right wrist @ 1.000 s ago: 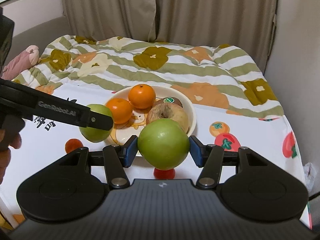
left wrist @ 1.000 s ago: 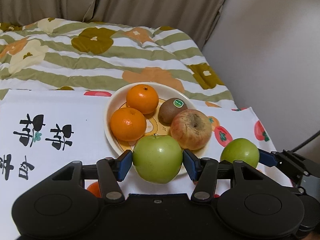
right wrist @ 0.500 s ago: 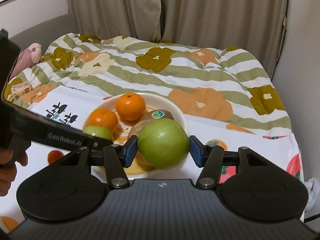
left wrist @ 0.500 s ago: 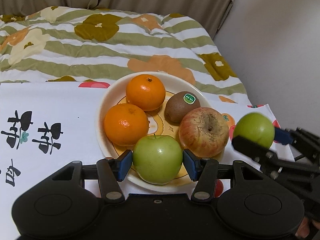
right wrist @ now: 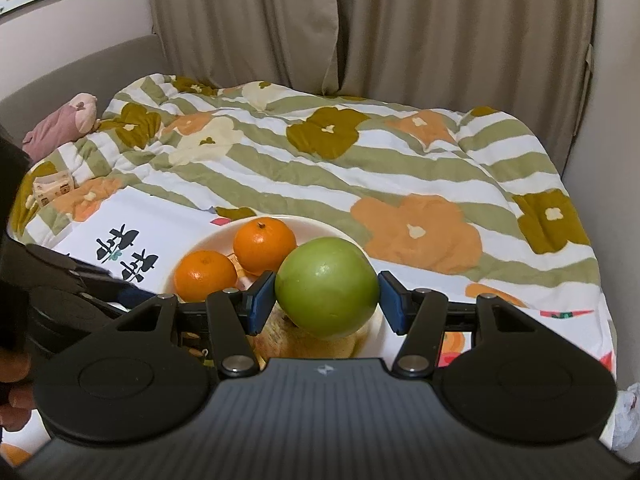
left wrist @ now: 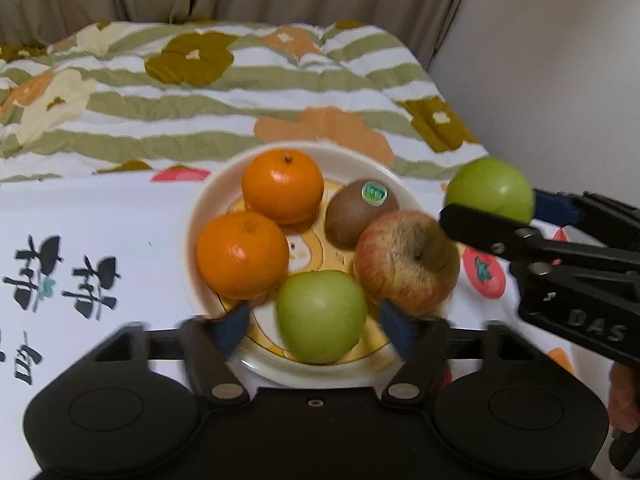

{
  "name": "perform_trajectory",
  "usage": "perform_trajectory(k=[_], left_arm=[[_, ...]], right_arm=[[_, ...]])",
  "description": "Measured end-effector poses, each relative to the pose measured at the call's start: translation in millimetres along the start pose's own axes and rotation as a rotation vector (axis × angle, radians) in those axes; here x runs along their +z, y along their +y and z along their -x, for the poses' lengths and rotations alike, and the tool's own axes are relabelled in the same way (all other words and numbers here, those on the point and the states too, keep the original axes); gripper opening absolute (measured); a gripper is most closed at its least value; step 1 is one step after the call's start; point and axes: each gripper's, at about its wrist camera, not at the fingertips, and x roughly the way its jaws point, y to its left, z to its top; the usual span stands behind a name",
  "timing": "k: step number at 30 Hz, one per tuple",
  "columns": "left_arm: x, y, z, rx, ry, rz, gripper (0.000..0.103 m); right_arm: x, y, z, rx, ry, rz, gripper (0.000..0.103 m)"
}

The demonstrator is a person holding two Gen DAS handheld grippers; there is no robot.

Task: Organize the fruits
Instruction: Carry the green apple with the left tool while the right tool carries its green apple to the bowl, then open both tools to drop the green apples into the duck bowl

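Left gripper (left wrist: pixel 314 328) jaws spread, clear of the green apple (left wrist: pixel 322 316) sitting at the plate's (left wrist: pixel 192 220) 6 o'clock: release step. Right gripper (right wrist: pixel 326 300) clamps second green apple (right wrist: pixel 327 287) above the plate's 3 o'clock; next lower it into a gap.

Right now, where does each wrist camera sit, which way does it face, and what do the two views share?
Left wrist view: sits behind the left tongs, looking forward and down at the round cream plate; its blue pads stand apart from a green apple resting there.
Right wrist view: sits behind the right tongs, facing the striped floral quilt and curtains; its pads clamp a second green apple.
Shared: the plate, both round oranges, the quilt; each view catches the other tongs.
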Motion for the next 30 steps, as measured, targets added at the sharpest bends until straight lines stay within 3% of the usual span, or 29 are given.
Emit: perform_trajectory(k=[19,30], left_arm=[[-20.0,20.5,52.4,0.196,-0.141,0.044,0.088],[-31.4,30.8,51.0,0.267,-0.147,0.063,0.088]], right_arm=[[27.4,34.4,-47.2,0.139,0.031,0.122,0.07],[17.4,43.0,-75.8,0.187,0.065,0.179,0.07]])
